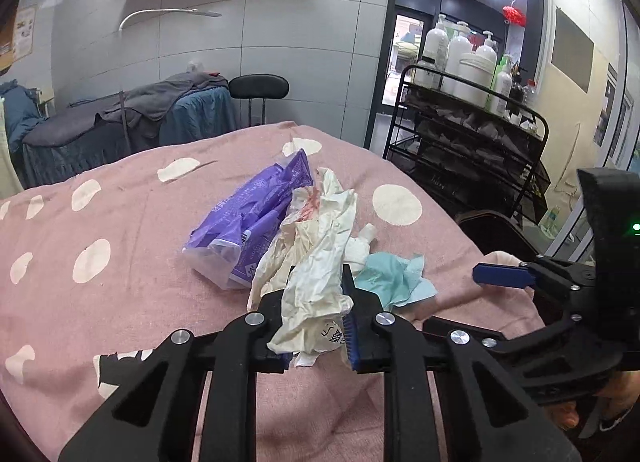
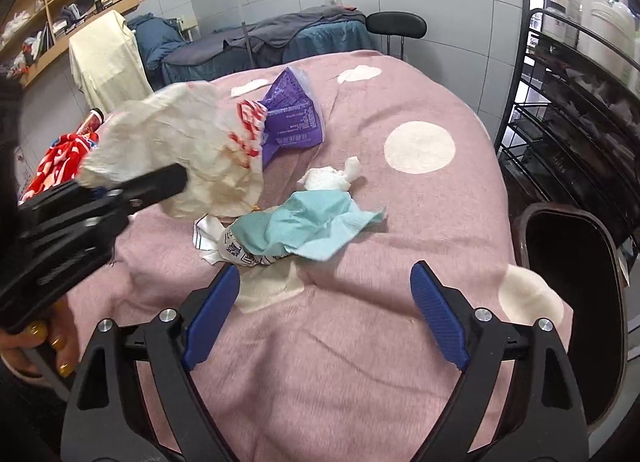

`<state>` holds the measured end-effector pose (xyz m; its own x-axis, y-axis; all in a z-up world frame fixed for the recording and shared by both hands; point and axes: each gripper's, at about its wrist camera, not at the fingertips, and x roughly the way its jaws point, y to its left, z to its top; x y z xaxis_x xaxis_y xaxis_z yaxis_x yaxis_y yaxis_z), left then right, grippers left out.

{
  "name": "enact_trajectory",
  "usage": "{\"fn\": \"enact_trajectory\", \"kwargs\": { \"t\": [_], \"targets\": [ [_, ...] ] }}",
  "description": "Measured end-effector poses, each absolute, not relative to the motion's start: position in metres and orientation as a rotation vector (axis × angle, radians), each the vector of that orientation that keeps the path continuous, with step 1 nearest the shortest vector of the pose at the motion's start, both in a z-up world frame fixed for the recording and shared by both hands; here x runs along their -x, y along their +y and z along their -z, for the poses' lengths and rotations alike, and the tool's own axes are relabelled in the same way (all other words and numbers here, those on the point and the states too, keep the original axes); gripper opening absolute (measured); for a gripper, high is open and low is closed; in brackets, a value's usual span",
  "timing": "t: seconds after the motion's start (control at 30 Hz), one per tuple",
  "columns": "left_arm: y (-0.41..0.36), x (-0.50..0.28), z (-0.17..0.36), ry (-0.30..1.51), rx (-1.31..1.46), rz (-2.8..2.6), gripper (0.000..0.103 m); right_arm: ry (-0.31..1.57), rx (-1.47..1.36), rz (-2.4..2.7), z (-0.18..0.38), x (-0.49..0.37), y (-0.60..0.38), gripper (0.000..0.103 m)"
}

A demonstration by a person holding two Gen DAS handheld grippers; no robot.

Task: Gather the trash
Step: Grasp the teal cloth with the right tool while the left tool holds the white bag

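Observation:
Trash lies on a pink bed cover (image 1: 100, 314) with white dots. My left gripper (image 1: 316, 302) is shut on a crumpled cream paper wrapper (image 1: 320, 258) with red stains. The right wrist view shows that wrapper (image 2: 180, 149) raised off the cover in the left gripper (image 2: 160, 185). A purple plastic packet (image 1: 256, 213) (image 2: 292, 113) lies behind it. A teal tissue (image 1: 392, 278) (image 2: 308, 229), a white tissue wad (image 2: 332, 175) and a printed white paper (image 2: 236, 252) lie on the cover. My right gripper (image 2: 324, 268) stands open just short of the teal tissue, with nothing between its fingers.
A dark open bin (image 2: 572, 302) (image 1: 492, 229) stands off the bed's right edge. Behind it is a black wire cart (image 1: 472, 141) carrying white pump bottles (image 1: 460, 53). A second covered bed (image 1: 132, 113) and a black stool (image 1: 260, 87) stand farther back.

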<state>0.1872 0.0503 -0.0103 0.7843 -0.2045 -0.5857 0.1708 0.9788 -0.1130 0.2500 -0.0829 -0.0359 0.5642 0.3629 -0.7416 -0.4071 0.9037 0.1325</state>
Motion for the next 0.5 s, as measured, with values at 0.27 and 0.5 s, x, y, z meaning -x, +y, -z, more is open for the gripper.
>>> {"fn": "enact_trajectory", "kwargs": {
  "t": [0.27, 0.5],
  "targets": [
    [0.064, -0.172, -0.001, 0.591, 0.111, 0.200, 0.019, 0.933, 0.106, -0.436, 0.046, -0.279, -0.063, 0.064],
    [0.071, -0.166, -0.006, 0.570, 0.126, 0.186, 0.019, 0.950, 0.138, -0.459, 0.051, -0.287, -0.054, 0.018]
  ]
}}
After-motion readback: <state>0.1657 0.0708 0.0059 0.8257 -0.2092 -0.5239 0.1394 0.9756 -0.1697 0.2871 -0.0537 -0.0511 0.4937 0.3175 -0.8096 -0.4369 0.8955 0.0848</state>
